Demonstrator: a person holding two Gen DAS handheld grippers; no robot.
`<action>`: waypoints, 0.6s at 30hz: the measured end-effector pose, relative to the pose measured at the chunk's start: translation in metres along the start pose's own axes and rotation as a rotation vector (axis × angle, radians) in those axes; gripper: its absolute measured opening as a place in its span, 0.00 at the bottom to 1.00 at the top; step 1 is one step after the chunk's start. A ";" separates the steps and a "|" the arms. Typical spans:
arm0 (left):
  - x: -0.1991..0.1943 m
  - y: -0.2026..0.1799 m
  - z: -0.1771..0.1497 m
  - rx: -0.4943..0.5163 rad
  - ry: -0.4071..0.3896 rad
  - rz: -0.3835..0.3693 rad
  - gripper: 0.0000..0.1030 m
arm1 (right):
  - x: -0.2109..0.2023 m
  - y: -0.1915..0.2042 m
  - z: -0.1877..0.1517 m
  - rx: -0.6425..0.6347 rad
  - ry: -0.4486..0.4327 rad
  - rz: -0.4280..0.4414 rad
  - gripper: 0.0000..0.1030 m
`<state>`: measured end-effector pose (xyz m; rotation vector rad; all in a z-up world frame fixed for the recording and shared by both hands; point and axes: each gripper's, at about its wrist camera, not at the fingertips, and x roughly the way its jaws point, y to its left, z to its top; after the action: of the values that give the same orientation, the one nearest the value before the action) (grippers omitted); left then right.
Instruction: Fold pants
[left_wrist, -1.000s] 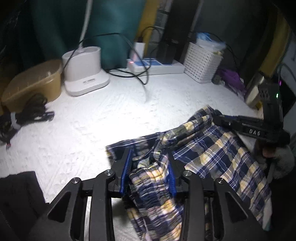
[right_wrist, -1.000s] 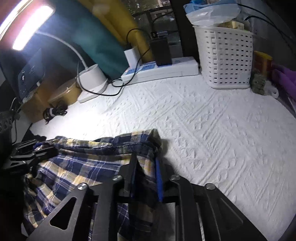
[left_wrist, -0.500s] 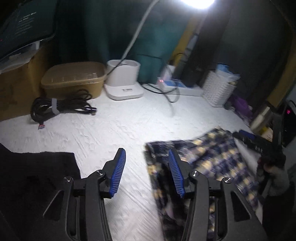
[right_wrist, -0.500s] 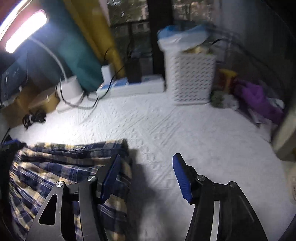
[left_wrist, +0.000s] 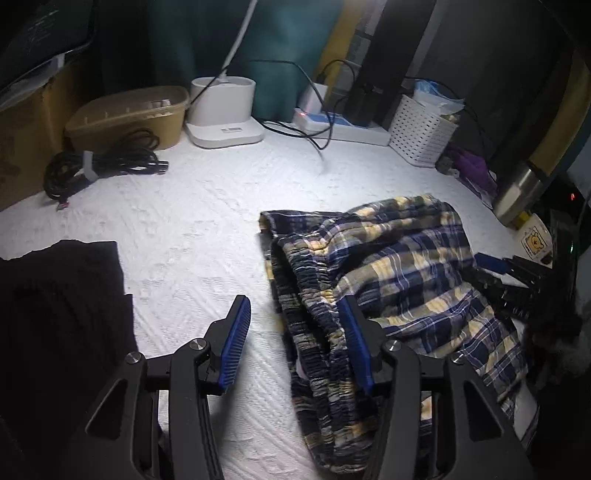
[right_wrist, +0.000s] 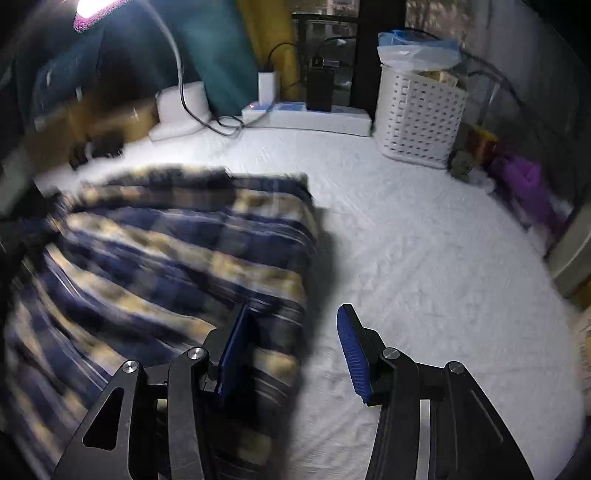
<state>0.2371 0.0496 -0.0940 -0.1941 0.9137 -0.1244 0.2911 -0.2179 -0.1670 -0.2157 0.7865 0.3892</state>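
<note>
On the white textured table (left_wrist: 207, 206) the plaid pants (left_wrist: 402, 266) lie folded, free of both tongs. Left tongs (left_wrist: 295, 332) gape at the waistband edge; right tongs (right_wrist: 291, 343), released, just narrowed. Only the left view shows a black garment (left_wrist: 59, 302).

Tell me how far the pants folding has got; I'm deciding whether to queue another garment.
Done: the plaid pants lie doubled over on the white cover, elastic waistband showing. In hand: nothing; the left gripper and right gripper both stand open, pressing on no cloth. The left's jaws have just been opening, the right's closing. Left: the heap looks rumpled and uneven, so smoothing and probably another fold.
</note>
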 end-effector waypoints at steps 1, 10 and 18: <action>-0.001 -0.001 0.000 0.003 -0.004 0.010 0.50 | -0.001 -0.004 -0.002 0.013 0.004 -0.012 0.49; -0.044 -0.010 -0.007 -0.016 -0.115 -0.030 0.50 | -0.042 -0.029 -0.023 0.139 -0.026 0.021 0.50; -0.016 -0.026 -0.039 0.011 0.036 0.008 0.50 | -0.052 0.016 -0.048 0.069 -0.001 0.082 0.50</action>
<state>0.1959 0.0232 -0.0987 -0.1784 0.9492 -0.1264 0.2202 -0.2329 -0.1630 -0.1186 0.8083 0.4385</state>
